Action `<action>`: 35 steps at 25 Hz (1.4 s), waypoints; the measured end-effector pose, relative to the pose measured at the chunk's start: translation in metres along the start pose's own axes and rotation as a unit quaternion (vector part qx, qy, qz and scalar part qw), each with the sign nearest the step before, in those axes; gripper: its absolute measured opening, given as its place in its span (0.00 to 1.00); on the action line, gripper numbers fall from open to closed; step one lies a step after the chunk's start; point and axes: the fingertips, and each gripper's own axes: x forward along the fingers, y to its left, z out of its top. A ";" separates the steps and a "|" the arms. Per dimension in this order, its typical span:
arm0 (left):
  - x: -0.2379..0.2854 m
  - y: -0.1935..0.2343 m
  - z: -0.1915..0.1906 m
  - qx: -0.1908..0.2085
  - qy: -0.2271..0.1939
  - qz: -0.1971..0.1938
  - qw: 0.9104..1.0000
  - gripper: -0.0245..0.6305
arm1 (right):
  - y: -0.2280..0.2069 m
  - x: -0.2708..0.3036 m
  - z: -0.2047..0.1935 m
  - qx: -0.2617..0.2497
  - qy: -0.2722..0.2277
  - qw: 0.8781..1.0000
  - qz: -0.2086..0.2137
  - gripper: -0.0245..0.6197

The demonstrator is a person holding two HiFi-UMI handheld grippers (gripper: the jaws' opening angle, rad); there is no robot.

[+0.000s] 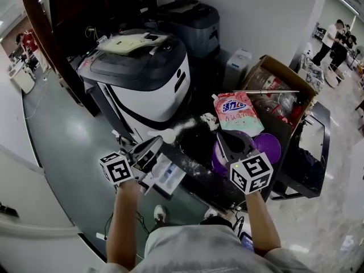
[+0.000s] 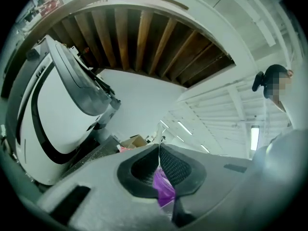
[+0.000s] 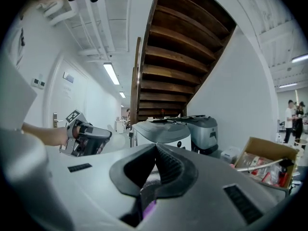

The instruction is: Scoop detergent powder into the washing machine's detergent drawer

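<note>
Powder-dusted dark worktop (image 1: 193,145) is carrying a pink detergent bag (image 1: 238,114) reading "活力", just beyond the right gripper (image 1: 220,137), which is pinching the purple tub (image 1: 216,160). Left gripper (image 1: 156,145) is clamping a white scoop (image 1: 169,135) near the washing machine (image 1: 142,78).

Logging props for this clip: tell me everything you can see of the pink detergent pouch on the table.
The detergent pouch is a soft, glossy plastic bag, pink and white, with blue characters near its top and a small white spout at its upper-left corner. It lies flat, face up, on the dark table, between the washing machine and the cardboard box. Its lower edge meets the purple tub. Spilled white powder lies to its left. Whether the spout is capped cannot be told.
</note>
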 end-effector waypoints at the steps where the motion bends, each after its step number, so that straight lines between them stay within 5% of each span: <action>1: -0.009 0.004 0.006 0.000 0.000 -0.001 1.000 0.06 | 0.008 0.006 0.001 0.003 0.000 1.000 -0.003 0.03; 14: -0.077 0.068 0.044 -0.018 0.058 -0.083 0.995 0.06 | 0.097 0.060 -0.010 0.019 0.013 0.995 -0.096 0.03; 23: -0.072 0.077 -0.017 0.000 0.153 -0.114 0.982 0.06 | 0.115 0.045 -0.061 0.038 0.051 0.987 -0.151 0.03; 35: -0.064 0.095 -0.103 0.039 0.256 -0.098 0.961 0.06 | 0.125 0.011 -0.132 0.079 0.108 0.975 -0.179 0.03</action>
